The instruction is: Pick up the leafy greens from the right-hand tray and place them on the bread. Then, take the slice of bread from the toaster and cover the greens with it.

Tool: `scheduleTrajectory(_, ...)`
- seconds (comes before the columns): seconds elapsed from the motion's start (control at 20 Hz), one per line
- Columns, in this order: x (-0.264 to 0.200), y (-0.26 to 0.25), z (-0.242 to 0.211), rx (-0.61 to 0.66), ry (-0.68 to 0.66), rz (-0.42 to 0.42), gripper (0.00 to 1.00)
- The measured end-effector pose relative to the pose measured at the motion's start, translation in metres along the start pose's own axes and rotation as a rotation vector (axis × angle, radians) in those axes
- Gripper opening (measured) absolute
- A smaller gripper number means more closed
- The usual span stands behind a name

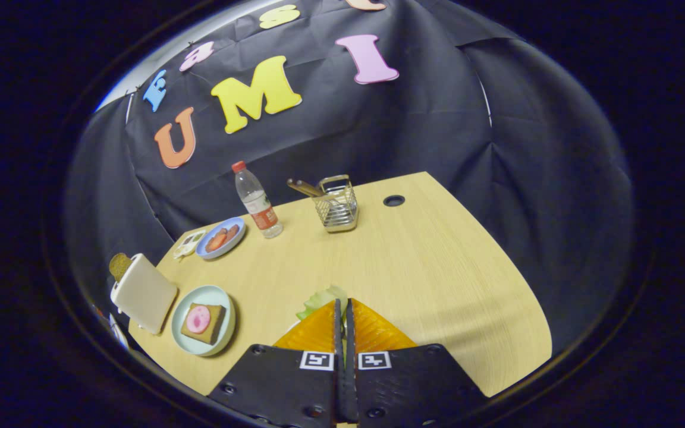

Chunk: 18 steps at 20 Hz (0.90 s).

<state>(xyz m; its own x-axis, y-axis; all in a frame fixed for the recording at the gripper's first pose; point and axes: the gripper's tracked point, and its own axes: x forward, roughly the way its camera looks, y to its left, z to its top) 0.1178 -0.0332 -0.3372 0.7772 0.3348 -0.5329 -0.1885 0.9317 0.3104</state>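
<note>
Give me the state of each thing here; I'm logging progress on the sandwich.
claw: fingers nearly together, pinching the leafy greens.
leafy greens: between the fingertips, poking out ahead.
bread on the plate: flat, pink slice on top, no greens yet.
toaster: slice sticking up from its slot.
water bottle: upright, capped.

pale green leafy greens (320, 299), pale wood-grain table (437, 267), cream toaster (143, 292)

**A staged recording booth set up as a breakfast corner**

Black cloth (414, 137) drapes behind a pale wood-grain bench (437, 267). At lower left stand a cream toaster (143, 292) and a pale green plate (183, 309); a wire cutlery basket (336, 205) sits near the middle.
</note>
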Motion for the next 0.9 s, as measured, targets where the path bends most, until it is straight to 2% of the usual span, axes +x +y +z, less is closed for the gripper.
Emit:
scheduleTrajectory(0.25,-0.034,0.06,0.032,-0.05,-0.053,-0.001,0.0)
scheduleTrajectory(0.45,-0.049,0.141,0.036,-0.084,-0.064,0.043,0.0)
scheduleTrajectory(0.6,-0.046,0.213,0.021,-0.084,-0.064,0.09,0.0)
scheduleTrajectory(0.9,-0.021,0.346,-0.032,0.023,0.016,0.23,0.0)
